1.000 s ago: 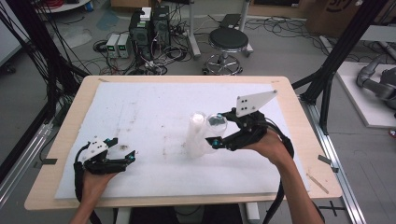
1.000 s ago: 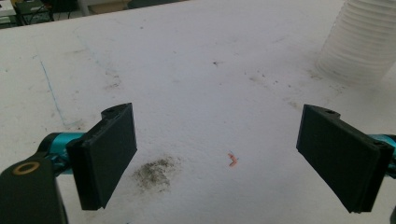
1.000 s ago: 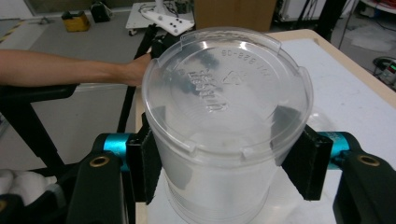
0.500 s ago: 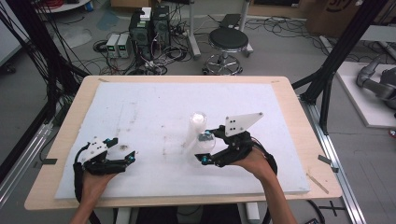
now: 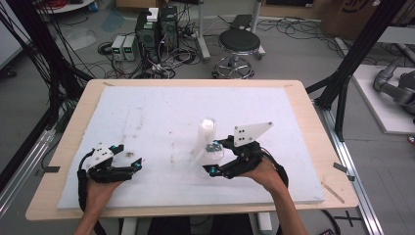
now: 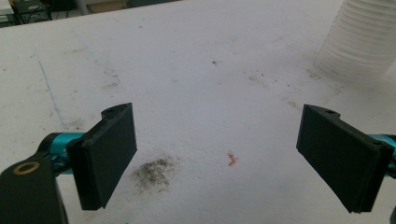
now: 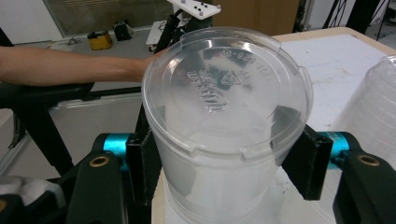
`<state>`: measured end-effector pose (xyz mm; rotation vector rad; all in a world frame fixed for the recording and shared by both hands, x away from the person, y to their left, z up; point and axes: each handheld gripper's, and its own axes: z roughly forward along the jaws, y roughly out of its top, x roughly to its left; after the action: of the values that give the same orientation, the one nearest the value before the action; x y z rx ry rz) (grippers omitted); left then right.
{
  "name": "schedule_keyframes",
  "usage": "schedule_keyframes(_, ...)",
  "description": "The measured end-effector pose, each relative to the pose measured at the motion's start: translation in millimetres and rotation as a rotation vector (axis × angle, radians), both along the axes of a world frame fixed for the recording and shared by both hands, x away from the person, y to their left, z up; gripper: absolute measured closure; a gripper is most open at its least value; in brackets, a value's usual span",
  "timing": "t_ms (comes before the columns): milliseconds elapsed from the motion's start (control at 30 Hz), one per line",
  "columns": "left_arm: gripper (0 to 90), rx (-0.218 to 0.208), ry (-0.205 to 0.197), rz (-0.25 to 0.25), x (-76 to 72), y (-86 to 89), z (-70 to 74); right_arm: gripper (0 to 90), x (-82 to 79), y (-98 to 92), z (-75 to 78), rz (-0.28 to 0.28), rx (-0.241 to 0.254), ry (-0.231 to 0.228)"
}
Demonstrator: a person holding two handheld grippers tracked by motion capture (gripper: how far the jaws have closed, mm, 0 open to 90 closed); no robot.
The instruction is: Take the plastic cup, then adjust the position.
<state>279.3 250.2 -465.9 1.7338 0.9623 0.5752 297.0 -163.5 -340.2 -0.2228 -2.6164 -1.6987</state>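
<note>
While your right tool [image 7: 219, 163] clamps one clear cup [image 7: 224, 116] | stack of cups [image 5: 206, 139] stands beside it | left tool [image 6: 229, 158] wide, empty on desk [image 5: 147, 112] | separating appears done, placing left.

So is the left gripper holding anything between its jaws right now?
No, the left gripper has its jaws wide apart over the bare white table mat, with nothing between them.

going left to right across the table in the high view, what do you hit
left gripper → stack of clear plastic cups → right gripper, closed on a single clear cup → wooden table edge
</note>
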Motion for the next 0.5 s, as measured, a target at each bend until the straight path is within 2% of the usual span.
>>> schedule_keyframes(500,12.0,0.005,0.021,0.001,2.1,-0.7,0.2,37.1,-2.0,-2.0,-3.5,-0.006,-0.004,0.005)
